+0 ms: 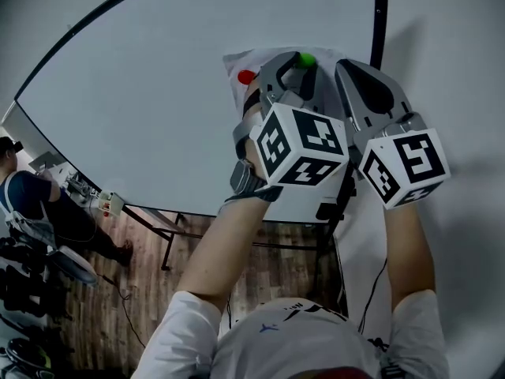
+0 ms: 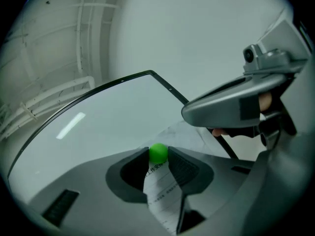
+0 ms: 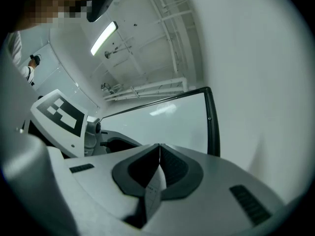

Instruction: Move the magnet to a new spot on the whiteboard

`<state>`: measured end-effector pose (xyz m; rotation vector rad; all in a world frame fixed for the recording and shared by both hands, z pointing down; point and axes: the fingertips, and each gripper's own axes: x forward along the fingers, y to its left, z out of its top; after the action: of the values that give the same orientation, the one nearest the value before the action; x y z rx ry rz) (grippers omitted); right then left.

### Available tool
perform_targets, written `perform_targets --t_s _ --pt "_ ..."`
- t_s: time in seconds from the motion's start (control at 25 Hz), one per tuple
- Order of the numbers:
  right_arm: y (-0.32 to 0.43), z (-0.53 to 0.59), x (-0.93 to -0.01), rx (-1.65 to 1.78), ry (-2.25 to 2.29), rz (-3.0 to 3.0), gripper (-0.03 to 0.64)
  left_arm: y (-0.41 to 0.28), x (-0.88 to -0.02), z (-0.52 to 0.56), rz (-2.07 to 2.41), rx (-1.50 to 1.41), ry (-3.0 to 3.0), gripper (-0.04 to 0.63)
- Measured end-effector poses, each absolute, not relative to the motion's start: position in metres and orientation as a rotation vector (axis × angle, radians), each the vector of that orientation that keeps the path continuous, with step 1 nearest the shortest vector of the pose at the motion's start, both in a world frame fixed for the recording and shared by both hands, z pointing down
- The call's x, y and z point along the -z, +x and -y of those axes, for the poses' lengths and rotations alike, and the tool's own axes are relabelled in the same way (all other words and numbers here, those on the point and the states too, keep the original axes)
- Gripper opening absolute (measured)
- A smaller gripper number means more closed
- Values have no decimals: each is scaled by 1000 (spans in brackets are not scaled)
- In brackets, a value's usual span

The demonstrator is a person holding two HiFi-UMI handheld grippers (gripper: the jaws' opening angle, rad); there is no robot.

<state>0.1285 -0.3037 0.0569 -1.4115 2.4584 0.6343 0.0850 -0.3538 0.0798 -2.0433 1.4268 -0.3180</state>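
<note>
Left gripper (image 2: 158, 157) has its jaws closed on the green magnet (image 2: 158, 151), one pad against each side, so the magnet sits right at the jaw tips. It rests against a printed sheet of paper (image 2: 162, 193) on the whiteboard (image 1: 158, 93). Straight ahead of the tips lies the board face, so the magnet most likely has to come back toward the gripper's body before it can travel. Bare board spreads out to this gripper's left, past a red magnet (image 1: 246, 76) on the sheet just to that side. Just beside it on the right, the right gripper (image 3: 158, 154) is clamped shut on the paper's edge, which probably steadies the sheet. The left hand is plainly the one placed to move the magnet.
</note>
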Motion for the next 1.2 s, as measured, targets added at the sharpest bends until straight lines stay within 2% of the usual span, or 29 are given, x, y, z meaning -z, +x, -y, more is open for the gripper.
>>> perform_targets --t_s 0.52,0.72,1.2 --pt "127 308 -64 -609 -1359 -2500 14 86 -82 351 -1409 295 -1998 129" --pt "125 308 -67 -602 -1359 -2511 14 79 -78 348 -1409 259 -1998 163" --pt "116 301 -85 -573 -1396 -2528 14 74 -98 319 -1341 152 -2160 161"
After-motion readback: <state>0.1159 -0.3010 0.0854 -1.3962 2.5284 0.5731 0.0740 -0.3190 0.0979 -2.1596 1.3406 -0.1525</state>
